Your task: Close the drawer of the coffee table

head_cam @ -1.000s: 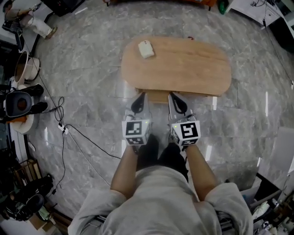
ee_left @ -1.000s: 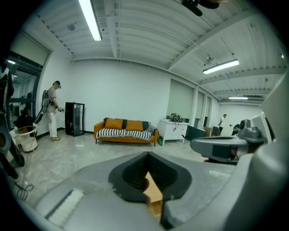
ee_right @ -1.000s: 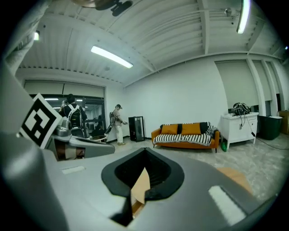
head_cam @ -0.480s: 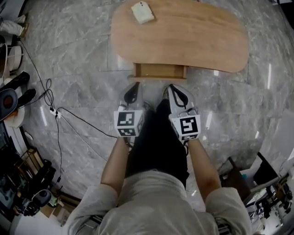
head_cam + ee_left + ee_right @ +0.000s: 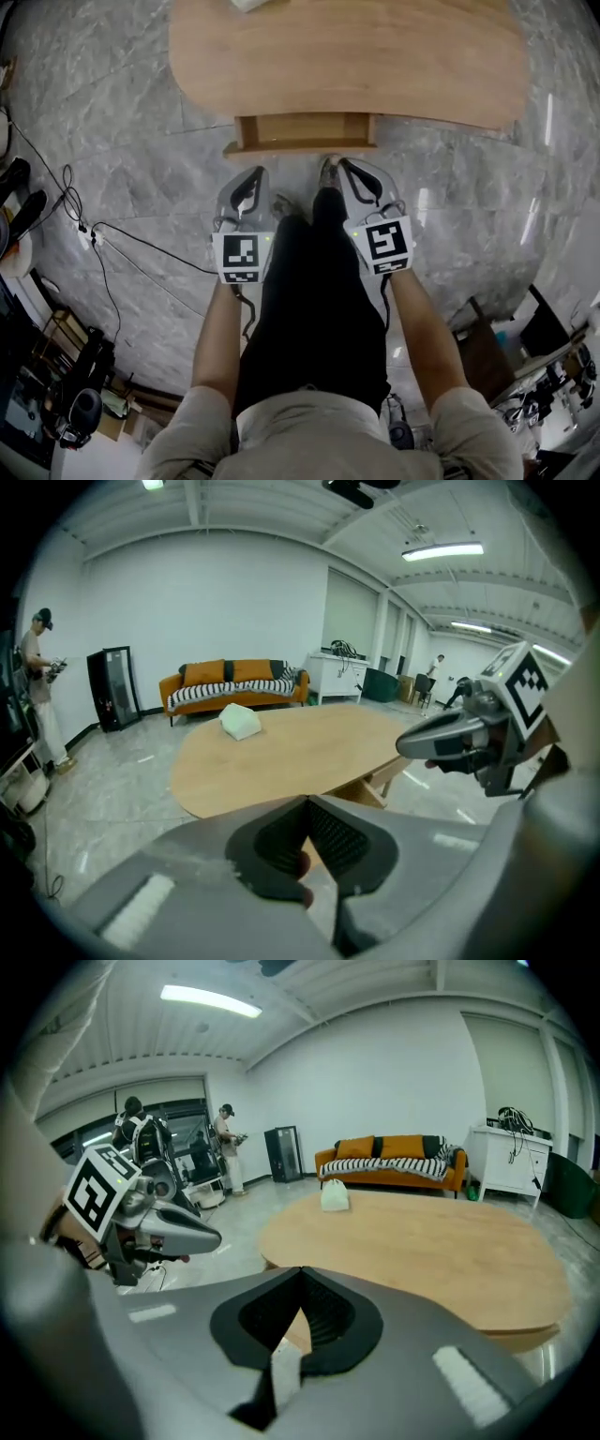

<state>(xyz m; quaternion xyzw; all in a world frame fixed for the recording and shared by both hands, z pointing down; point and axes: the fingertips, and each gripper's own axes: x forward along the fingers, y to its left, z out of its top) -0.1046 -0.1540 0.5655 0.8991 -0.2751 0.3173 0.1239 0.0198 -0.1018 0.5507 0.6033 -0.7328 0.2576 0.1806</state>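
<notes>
The oval wooden coffee table fills the top of the head view, and its drawer stands pulled out from the near edge. My left gripper is shut and empty, just in front of the drawer's left corner. My right gripper is shut and empty too, close to the drawer's right front. In the left gripper view the shut jaws point at the tabletop, with the right gripper beside them. The right gripper view shows its shut jaws low before the table.
A small white object lies on the table's far side. Black cables trail over the marble floor at the left. An orange sofa stands by the far wall, and a person stands at the room's left.
Both grippers have sunk together towards the floor in front of the table. The table and its open drawer now look larger and nearer. The jaws stayed shut.
</notes>
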